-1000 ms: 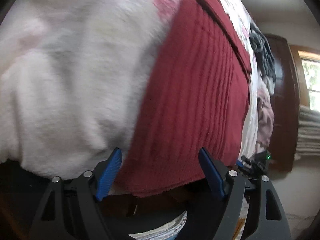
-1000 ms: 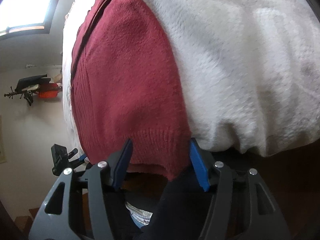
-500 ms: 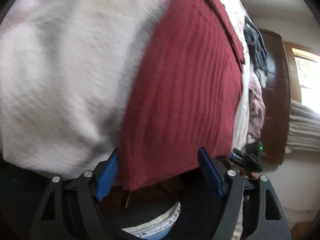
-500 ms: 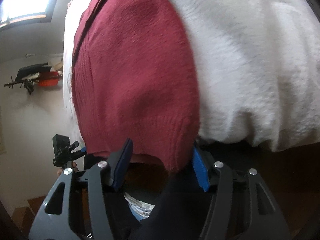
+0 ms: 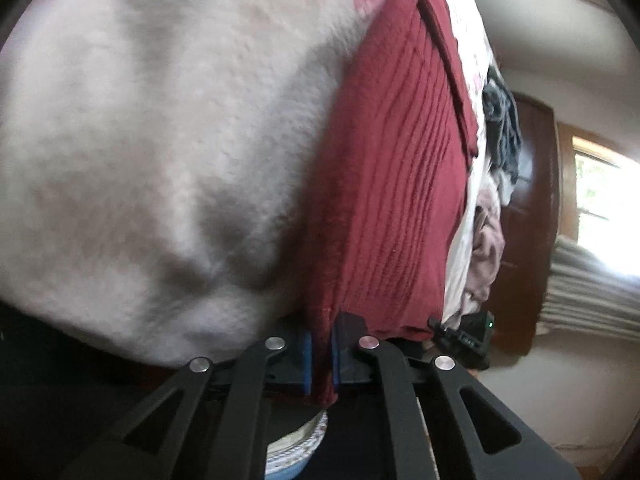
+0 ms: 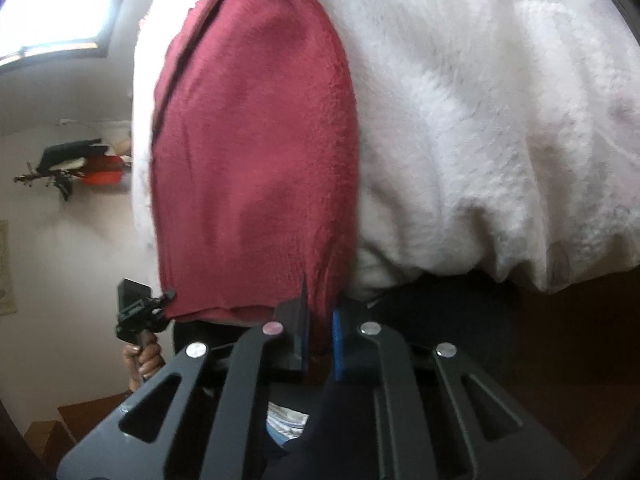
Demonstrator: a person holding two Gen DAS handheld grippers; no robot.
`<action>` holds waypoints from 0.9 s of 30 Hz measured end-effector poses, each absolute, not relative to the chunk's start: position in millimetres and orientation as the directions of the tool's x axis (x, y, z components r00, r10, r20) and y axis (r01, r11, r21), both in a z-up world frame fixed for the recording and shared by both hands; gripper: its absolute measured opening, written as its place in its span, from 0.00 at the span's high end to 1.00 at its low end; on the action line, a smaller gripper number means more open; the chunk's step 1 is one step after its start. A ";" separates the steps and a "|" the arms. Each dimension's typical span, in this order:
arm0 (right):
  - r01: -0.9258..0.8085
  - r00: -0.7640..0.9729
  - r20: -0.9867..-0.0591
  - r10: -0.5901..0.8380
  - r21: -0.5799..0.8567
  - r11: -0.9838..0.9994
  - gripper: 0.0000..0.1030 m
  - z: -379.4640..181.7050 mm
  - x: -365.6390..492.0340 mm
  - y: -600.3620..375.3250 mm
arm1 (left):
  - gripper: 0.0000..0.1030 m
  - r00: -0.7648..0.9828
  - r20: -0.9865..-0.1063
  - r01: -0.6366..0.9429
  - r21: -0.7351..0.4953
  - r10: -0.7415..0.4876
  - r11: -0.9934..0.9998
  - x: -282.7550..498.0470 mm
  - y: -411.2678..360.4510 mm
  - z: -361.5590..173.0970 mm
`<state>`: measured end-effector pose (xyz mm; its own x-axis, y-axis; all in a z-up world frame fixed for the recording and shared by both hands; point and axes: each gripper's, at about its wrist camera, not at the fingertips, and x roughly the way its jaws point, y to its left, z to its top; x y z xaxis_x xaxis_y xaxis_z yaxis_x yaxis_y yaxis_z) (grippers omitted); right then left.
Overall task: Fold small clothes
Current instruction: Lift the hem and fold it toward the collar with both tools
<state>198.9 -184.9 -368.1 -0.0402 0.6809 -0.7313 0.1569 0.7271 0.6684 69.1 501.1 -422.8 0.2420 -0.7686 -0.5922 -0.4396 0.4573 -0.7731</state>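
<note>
A dark red knitted garment lies flat on a fluffy white blanket, its near hem hanging over the edge. My left gripper is shut on the hem's left corner, red cloth pinched between the blue pads. In the right wrist view the same red garment fills the middle, and my right gripper is shut on the hem's right corner. Each view also catches the other gripper at the far end of the hem, the right gripper and the left gripper held by a hand.
A pile of grey and pink clothes lies on the bed past the garment. A dark wooden door and bright window stand beyond. The white blanket spreads right of the garment. A patterned cloth shows below the left gripper.
Both grippers have gone from open to shut, each pinching a corner of the red garment's near hem that lay between the open fingers before.
</note>
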 end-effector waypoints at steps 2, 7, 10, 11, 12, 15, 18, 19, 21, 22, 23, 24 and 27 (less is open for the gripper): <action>0.152 -0.016 -0.715 0.699 0.689 0.709 0.94 -358.6 197.8 -186.3 | 0.95 0.271 -0.571 -0.433 -0.791 -0.775 0.432 66.0 503.0 -416.4; 0.142 0.056 -0.662 0.748 0.746 0.650 0.95 -332.5 200.4 -193.5 | 0.95 0.352 -0.506 -0.382 -0.846 -0.787 0.373 62.4 504.3 -385.2; 0.132 0.098 -0.631 0.770 0.775 0.618 0.95 -315.1 205.0 -200.2 | 0.95 0.405 -0.456 -0.342 -0.880 -0.793 0.331 63.4 506.7 -358.5; 0.128 0.111 -0.621 0.776 0.783 0.608 0.95 -309.1 207.0 -201.3 | 0.95 0.421 -0.438 -0.324 -0.890 -0.794 0.320 65.1 507.5 -347.6; 0.122 0.128 -0.605 0.786 0.796 0.593 0.95 -301.0 210.5 -203.3 | 0.95 0.433 -0.425 -0.308 -0.898 -0.795 0.313 67.7 508.4 -337.5; 0.097 0.164 -0.569 0.806 0.822 0.561 0.95 -279.0 221.0 -209.3 | 0.95 0.461 -0.393 -0.276 -0.916 -0.796 0.293 77.9 512.6 -314.6; 0.061 0.189 -0.551 0.812 0.832 0.551 0.95 -257.1 237.6 -207.8 | 0.95 0.483 -0.363 -0.251 -0.929 -0.797 0.271 92.3 515.3 -295.9; 0.055 0.193 -0.547 0.815 0.835 0.547 0.95 -251.8 243.4 -207.8 | 0.95 0.486 -0.357 -0.245 -0.932 -0.798 0.267 96.3 515.8 -292.1; 0.038 0.201 -0.536 0.820 0.841 0.540 0.95 -239.9 258.7 -203.7 | 0.95 0.491 -0.347 -0.228 -0.936 -0.799 0.267 110.6 515.5 -280.4; 0.031 0.205 -0.533 0.821 0.842 0.539 0.95 -235.0 267.7 -199.7 | 0.95 0.493 -0.344 -0.224 -0.938 -0.799 0.265 115.8 513.0 -276.7; 0.023 0.209 -0.529 0.823 0.844 0.536 0.95 -229.5 278.7 -196.9 | 0.95 0.495 -0.339 -0.219 -0.940 -0.800 0.263 124.9 514.3 -272.7; 0.019 0.211 -0.527 0.823 0.844 0.536 0.95 -226.9 284.7 -194.8 | 0.95 0.497 -0.337 -0.217 -0.940 -0.800 0.261 132.6 518.4 -270.3; 0.005 0.222 -0.526 0.821 0.843 0.538 0.95 -218.4 313.5 -188.7 | 0.95 0.502 -0.336 -0.219 -0.941 -0.797 0.259 158.8 525.0 -264.2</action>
